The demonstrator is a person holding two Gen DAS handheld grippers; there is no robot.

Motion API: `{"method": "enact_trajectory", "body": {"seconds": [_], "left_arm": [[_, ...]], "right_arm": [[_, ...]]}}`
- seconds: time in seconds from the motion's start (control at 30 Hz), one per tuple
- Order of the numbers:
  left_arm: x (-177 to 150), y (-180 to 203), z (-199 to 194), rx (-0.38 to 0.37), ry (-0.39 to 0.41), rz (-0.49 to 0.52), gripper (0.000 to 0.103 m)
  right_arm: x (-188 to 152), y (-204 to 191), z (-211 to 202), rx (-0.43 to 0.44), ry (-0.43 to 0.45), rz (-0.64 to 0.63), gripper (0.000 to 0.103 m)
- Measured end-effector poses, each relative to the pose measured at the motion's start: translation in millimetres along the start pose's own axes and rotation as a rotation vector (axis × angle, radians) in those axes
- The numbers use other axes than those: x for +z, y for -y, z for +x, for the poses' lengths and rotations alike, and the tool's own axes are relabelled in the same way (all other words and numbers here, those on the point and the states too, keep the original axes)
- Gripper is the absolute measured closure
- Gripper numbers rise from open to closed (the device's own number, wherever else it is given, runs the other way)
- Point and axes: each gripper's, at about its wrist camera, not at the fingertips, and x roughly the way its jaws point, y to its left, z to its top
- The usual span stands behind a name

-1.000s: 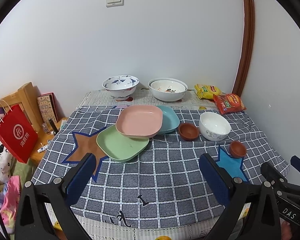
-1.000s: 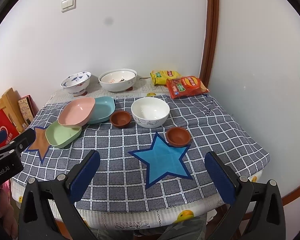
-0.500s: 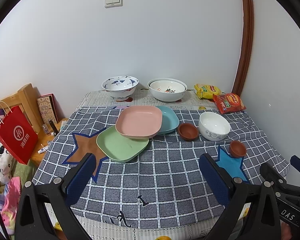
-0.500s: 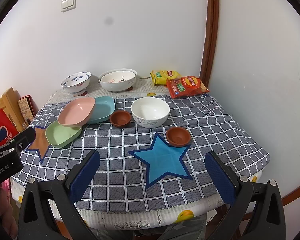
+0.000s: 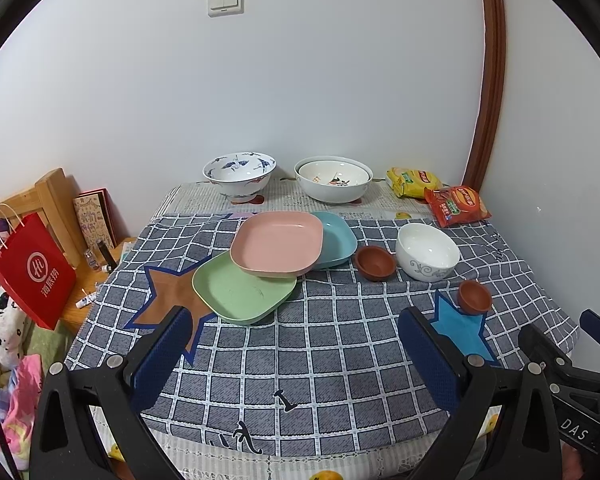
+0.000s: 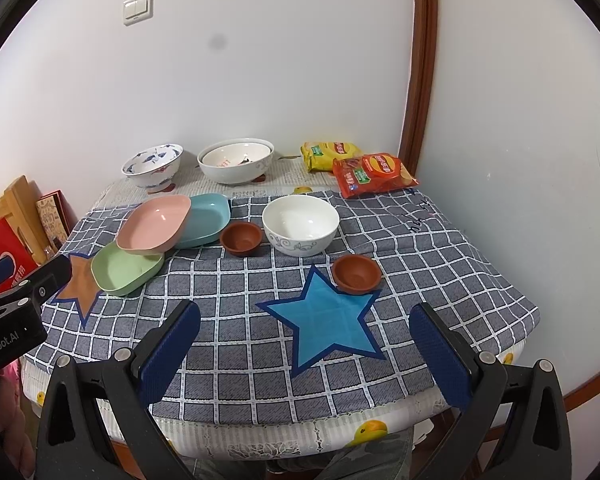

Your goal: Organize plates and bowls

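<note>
Left wrist view: left gripper (image 5: 296, 354) with fingers spread and empty above the near edge of the table (image 5: 340, 364); toward the table's left side a pink plate (image 5: 278, 242) leans on a green plate (image 5: 242, 290) and a teal plate (image 5: 336, 238), with a brown cup (image 5: 374, 262) and a white bowl (image 5: 427, 251) just beside them and a second brown cup (image 5: 474, 297) near the right edge. Right wrist view: right gripper (image 6: 304, 350), fingers likewise spread and empty, over the near edge by a blue star patch (image 6: 326, 320); along the far edge a blue-patterned bowl (image 6: 153, 165), a large white bowl (image 6: 236, 160) and, in the far right corner, two snack packets (image 6: 356, 168)
</note>
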Motion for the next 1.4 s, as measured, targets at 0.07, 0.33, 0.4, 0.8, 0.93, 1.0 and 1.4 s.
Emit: {"method": "enact_trajectory", "body": {"seconds": [0.07,0.33,0.4,0.8,0.93,1.0,1.4], "left_arm": [[0,1,0,-0.003,-0.001,0.000,0.000],[0,4,2,-0.019,-0.006,0.011,0.000],[-1,6,3,-0.025,-0.010,0.014,0.000],[-2,7,22,-0.055,-0.032,0.008,0.000],[-1,8,33,-0.069,-0.050,0.008,0.000],[-1,8,38,-0.070,-0.056,0.010,0.000],[8,2,74,-0.064,-0.105,-0.008,0.000]], "right_arm": [[0,0,0,0.000,0.000,-0.001,0.000],[1,0,-1,-0.002,-0.001,-0.003,0.000],[1,-1,0,-0.004,-0.002,-0.005,0.000],[-5,0,19,0.005,-0.037,0.014,0.000],[-7,-3,30,0.012,-0.055,0.011,0.000],[-7,-4,36,0.014,-0.065,0.009,0.000],[-3,-6,73,0.045,-0.132,0.023,0.000]]}}
